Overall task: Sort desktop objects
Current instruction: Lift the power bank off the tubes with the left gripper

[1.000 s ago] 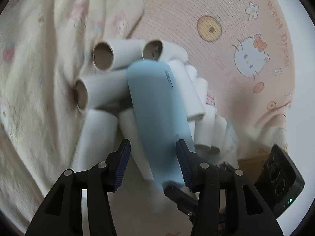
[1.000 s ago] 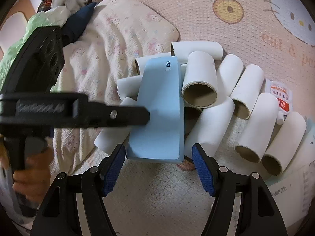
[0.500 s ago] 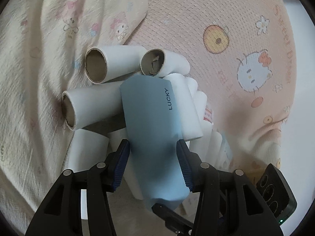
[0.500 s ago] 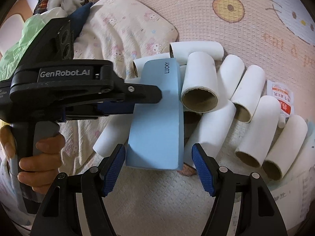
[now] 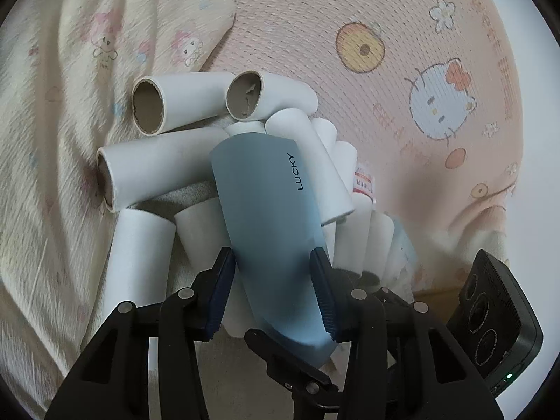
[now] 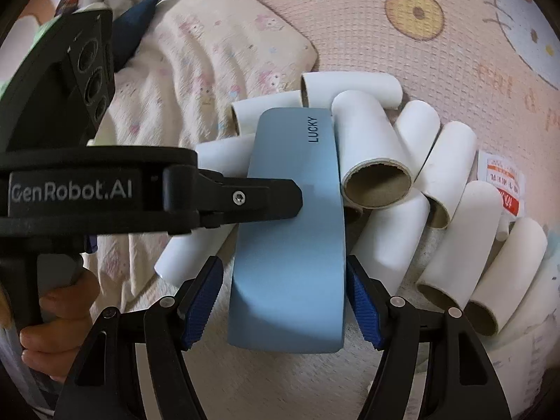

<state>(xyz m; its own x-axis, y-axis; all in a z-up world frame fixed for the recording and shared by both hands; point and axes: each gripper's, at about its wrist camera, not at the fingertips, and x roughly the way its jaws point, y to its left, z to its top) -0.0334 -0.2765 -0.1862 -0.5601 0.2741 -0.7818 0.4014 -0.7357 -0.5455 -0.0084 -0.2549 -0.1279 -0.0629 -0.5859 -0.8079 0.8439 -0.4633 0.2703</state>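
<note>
While our left gripper (image 5: 273, 295) has just been closing, its jaws now pressing the blue case (image 5: 269, 224) marked LUCKY, the case lies tilted on white cardboard tubes (image 6: 371, 154) heaped on a pink cartoon blanket (image 6: 367, 21). Our right gripper (image 6: 283, 302) stands wide around the case's near end. Since before, the case sits deeper between the left pads. Tubes beneath are partly hidden.

Pink cartoon-cat mat (image 5: 402, 28), cream printed blanket (image 5: 70, 52) rumpled over it; soft daylight
</note>
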